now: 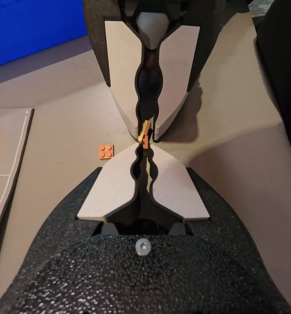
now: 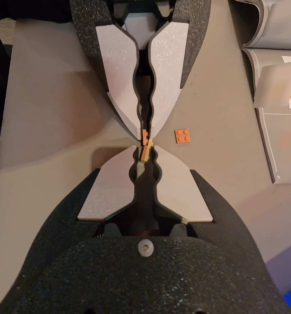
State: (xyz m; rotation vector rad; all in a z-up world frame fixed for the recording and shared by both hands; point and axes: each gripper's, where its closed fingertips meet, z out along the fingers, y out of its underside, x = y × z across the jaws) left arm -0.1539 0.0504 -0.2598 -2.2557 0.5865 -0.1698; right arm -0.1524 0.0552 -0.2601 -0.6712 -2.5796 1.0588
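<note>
**Orange and yellow building plates meet tip to tip between two grippers**

Orange building plate point(image 1: 146, 142) sits edge-on at the centre of the left wrist view, clamped between the fingertips of the left gripper point(image 1: 145, 149), whose grey pads are drawn in close on its two faces. Directly above it in that frame, the right gripper point(image 1: 147, 134) points back toward the camera and grips a small tilted stack: a yellow plate point(image 1: 143, 131) with a second orange plate pressed against its right side. The lower end of the yellow plate touches the studded side of the left gripper's orange plate.

From the right wrist view the arrangement is mirrored. The right gripper point(image 2: 145, 153) fills the lower half of the frame, its pads closed on the tilted yellow-and-orange stack point(image 2: 146, 151). The left gripper point(image 2: 145, 137) comes down from the top of the frame with its orange plate point(image 2: 145, 137) pinched at the tips.

A loose orange two-by-two plate point(image 1: 106, 151) lies flat, studs up, on the grey table point(image 1: 64, 136), left of centre in the left wrist view and right of centre in the right wrist view. An open instruction booklet point(image 2: 277, 119) rests along the right edge of the right wrist view. A blue surface point(image 1: 30, 30) fills the upper left corner of the left wrist view.
</note>
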